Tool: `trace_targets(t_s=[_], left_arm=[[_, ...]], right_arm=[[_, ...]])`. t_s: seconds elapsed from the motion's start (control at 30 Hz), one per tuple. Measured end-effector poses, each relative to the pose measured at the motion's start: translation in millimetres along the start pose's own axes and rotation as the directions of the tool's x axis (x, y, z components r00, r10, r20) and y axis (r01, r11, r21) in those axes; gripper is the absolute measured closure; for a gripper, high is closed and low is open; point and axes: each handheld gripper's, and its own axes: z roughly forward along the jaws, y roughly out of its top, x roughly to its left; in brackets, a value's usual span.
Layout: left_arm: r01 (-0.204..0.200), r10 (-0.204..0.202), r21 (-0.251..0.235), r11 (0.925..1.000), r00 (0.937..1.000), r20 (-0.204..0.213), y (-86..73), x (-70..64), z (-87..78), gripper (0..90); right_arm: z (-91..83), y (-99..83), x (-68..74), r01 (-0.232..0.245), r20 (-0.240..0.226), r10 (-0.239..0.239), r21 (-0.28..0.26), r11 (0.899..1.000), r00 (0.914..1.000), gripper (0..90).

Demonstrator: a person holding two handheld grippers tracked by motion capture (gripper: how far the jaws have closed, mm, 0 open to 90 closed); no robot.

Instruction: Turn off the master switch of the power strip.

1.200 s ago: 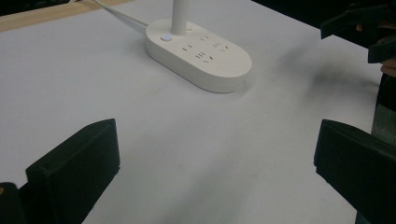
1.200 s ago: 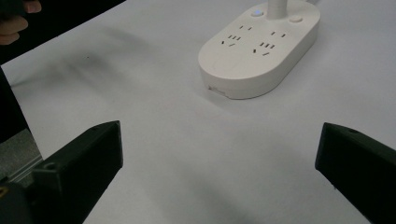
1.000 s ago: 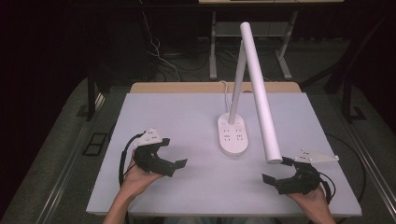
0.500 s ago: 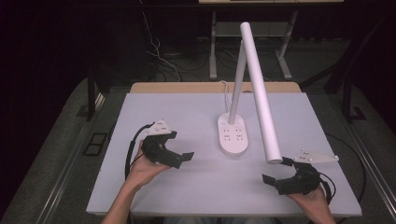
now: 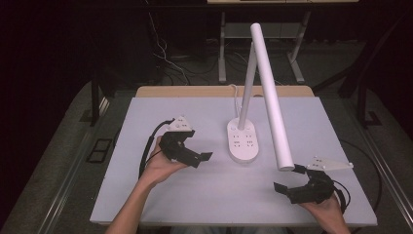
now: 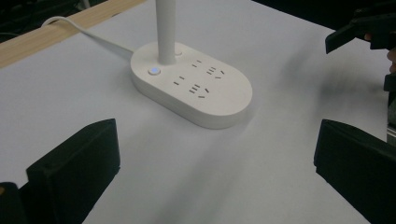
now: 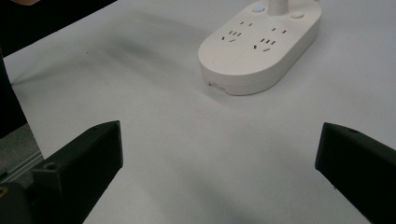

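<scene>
A white desk lamp stands mid-table. Its oval base (image 5: 242, 142) carries several sockets; a thin post (image 5: 247, 83) rises from it, and the long tube head (image 5: 271, 97) slopes down to the right. My left gripper (image 5: 197, 146) is open, just left of the base and pointing at it. In the left gripper view the base (image 6: 194, 88), its lit button (image 6: 153, 71) and the post (image 6: 166, 25) lie ahead between wide jaws. My right gripper (image 5: 290, 178) is open near the front right corner, below the tube's tip. The base (image 7: 259, 44) lies ahead in the right gripper view.
The lamp's white cable (image 6: 79, 30) runs off the back of the pale table (image 5: 146, 114), past a wooden strip (image 5: 195, 91). Black gripper cables loop beside each hand. Dark floor, table legs (image 5: 221, 48) and wires lie behind the table.
My left gripper has moved forward and right, closer to the lamp base. The right gripper has stayed put.
</scene>
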Motion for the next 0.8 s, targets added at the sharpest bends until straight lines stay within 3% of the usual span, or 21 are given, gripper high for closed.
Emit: trace_targets(t_s=[0.8], left_arm=[[-0.032,0.031,0.051,0.9982,0.9993,0.022,27.7,7.8,40.1,0.0]], right_arm=[[-0.9,-0.3,-0.2,-0.002,0.001,0.002,-0.004,1.0,1.0,0.1]])
